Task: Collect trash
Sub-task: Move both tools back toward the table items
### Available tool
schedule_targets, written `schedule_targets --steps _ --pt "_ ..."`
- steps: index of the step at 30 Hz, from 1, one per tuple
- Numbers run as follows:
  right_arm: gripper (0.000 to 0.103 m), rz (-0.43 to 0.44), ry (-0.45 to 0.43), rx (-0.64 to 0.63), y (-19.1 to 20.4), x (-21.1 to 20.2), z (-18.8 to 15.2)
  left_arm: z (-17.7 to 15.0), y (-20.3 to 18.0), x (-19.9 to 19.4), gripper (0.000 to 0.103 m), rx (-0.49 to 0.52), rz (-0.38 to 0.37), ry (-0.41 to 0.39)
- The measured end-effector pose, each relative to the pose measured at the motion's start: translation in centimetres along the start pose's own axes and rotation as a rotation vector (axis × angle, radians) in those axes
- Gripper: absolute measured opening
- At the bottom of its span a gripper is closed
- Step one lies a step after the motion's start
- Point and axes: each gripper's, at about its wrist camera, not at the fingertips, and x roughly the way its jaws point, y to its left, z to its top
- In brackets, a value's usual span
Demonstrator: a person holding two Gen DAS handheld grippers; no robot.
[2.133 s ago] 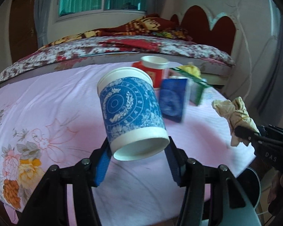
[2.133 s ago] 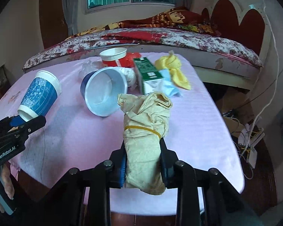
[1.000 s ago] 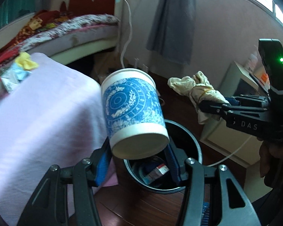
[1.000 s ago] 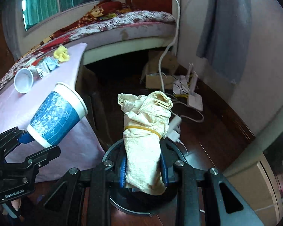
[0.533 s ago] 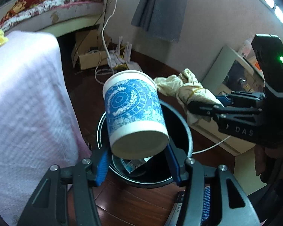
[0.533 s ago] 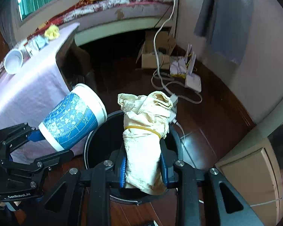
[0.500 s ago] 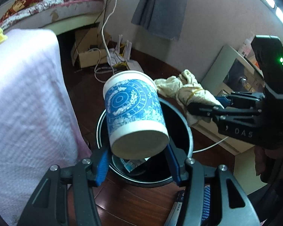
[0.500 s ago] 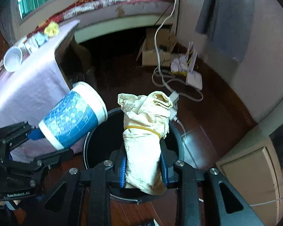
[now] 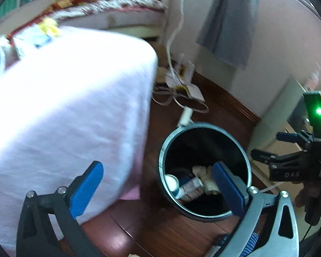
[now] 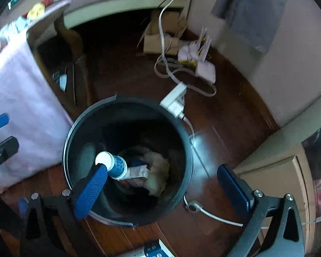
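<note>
black bin (image 10: pixel 186 141), blue-patterned cup (image 10: pixel 115 166), pink tablecloth (image 9: pixel 64 107)

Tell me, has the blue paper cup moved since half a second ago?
Yes. The blue paper cup has dropped from the left gripper down into the black trash bin.
</note>
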Motion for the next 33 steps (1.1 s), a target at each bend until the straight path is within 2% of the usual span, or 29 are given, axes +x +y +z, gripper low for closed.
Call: schedule_targets --steps 5,9,14,24,33 --pt "0.103 0.014 -0.102 -0.015 1.8 -3.1 2.2 1.5 0.7 -3.7 0.102 -0.021 0.078 -0.094" --pt "0.103 0.032 -0.165 -0.031 3.6 -5.5 3.8 2.5 1.5 -5.2 0.102 -0.035 0.104 -0.13" --pt "0.103 0.055 -0.215 -0.049 5.3 -7.4 5.0 2.3 2.9 -5.9 0.102 -0.047 0.137 -0.149" --pt "0.103 0.103 -0.251 -0.082 8.4 -8.4 6.7 2.2 5.7 -7.3 0.102 -0.089 0.207 -0.168" --pt "0.103 0.194 -0.33 -0.158 14.4 -10.7 9.4 2.3 10.1 -9.6 0.102 -0.15 0.261 -0.2"
